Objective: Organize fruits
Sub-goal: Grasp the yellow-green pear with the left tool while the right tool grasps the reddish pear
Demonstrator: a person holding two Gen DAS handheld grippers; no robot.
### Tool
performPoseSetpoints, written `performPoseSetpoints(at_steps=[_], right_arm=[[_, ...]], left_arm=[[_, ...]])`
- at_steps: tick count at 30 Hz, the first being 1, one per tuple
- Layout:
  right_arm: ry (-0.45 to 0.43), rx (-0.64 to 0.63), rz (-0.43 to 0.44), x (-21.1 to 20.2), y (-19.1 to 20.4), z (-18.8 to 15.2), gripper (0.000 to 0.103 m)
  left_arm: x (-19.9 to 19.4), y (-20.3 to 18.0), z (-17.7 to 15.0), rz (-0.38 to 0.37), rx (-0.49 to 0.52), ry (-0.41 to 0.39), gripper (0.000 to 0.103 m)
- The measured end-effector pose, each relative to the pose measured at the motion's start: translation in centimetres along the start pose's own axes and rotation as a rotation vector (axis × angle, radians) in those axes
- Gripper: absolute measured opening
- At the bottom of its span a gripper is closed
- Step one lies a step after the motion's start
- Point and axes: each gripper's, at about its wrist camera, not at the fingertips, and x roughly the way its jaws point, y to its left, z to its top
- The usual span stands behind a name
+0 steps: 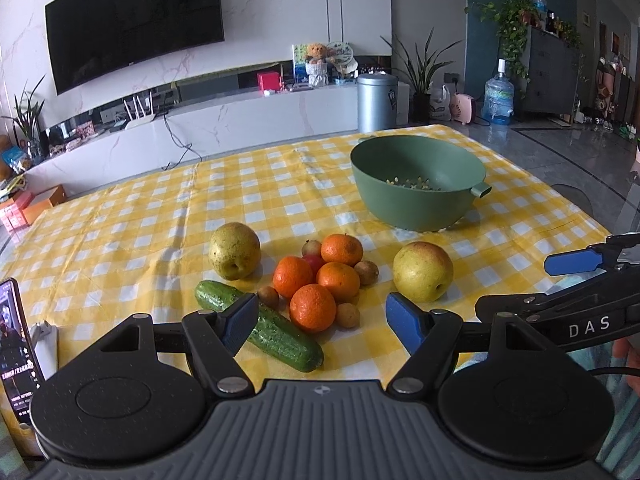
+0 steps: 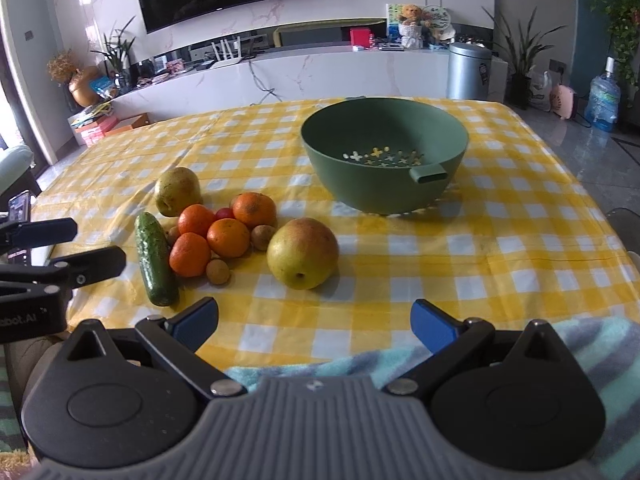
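A pile of fruit lies on the yellow checked tablecloth (image 1: 132, 232): several oranges (image 1: 313, 307) (image 2: 228, 237), two yellow pears (image 1: 234, 251) (image 1: 423, 271) (image 2: 302, 253) (image 2: 177, 191), a cucumber (image 1: 276, 332) (image 2: 155, 259) and small brown and red fruits (image 1: 347, 315). An empty green colander bowl (image 1: 416, 188) (image 2: 384, 156) stands behind them. My left gripper (image 1: 322, 322) is open and empty, just in front of the oranges and cucumber. My right gripper (image 2: 314, 322) is open and empty at the table's near edge, in front of the nearer pear.
A phone (image 1: 16, 344) stands at the left edge of the table. A striped teal cloth (image 2: 580, 344) lies at the near edge. The right gripper shows at the right of the left wrist view (image 1: 576, 264). A TV cabinet and bin stand beyond the table.
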Motion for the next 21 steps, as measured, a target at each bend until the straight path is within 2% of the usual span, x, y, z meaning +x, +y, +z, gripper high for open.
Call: performPoseSetpoints(at_steps=[4,8,16,21], right_arm=[[0.003,-0.030,-0.007,1.1,0.5,0.5,0.091],[0.018,-0.043,-0.019,2.4,0.6,1.4,0.088],[0.039,-0.089,-0.012,5.3,1.2,3.1,0.078],[0.059,-0.079,-0.012,7.5,1.3,4.0,0.077]], left_arm=[[1.2,0.8,0.0,0.010,-0.026,0.047,0.081],[2.2,1.6,0.4,0.023,-0.038,0.086,0.081],[4.0,3.2,1.6,0.016,-0.059,0.113,0.081],[5.2,4.1,2.0,0.021,-0.078,0.119,0.080]])
